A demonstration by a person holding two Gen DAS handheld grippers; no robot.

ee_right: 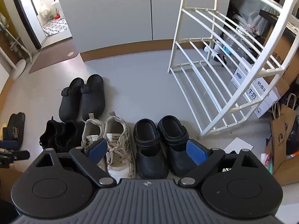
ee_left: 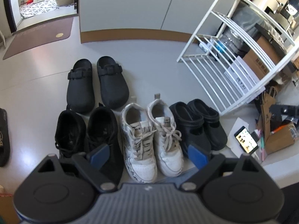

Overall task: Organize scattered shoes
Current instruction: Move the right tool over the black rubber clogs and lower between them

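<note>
Both grippers hover above the floor, fingers spread wide, nothing held. Left gripper (ee_left: 149,155) sits over the white sneakers (ee_left: 152,136); right gripper (ee_right: 146,151) sits over the gap between the white sneakers (ee_right: 110,143) and the black rubber clogs (ee_right: 162,147).

Shoes lie on the grey floor (ee_left: 149,56) in paired rows. Near row, left to right — black sneakers (ee_left: 87,136), white sneakers, black rubber clogs (ee_left: 200,125), each pair side by side. Behind them, a pair of black buckle clogs (ee_left: 97,84), touching or almost so.

A dark slipper (ee_left: 3,138) lies apart at the far left. White wire shoe rack (ee_left: 233,59) stands empty, right of the shoes. A lit phone (ee_left: 245,139) lies beside paper bags (ee_left: 269,115).
</note>
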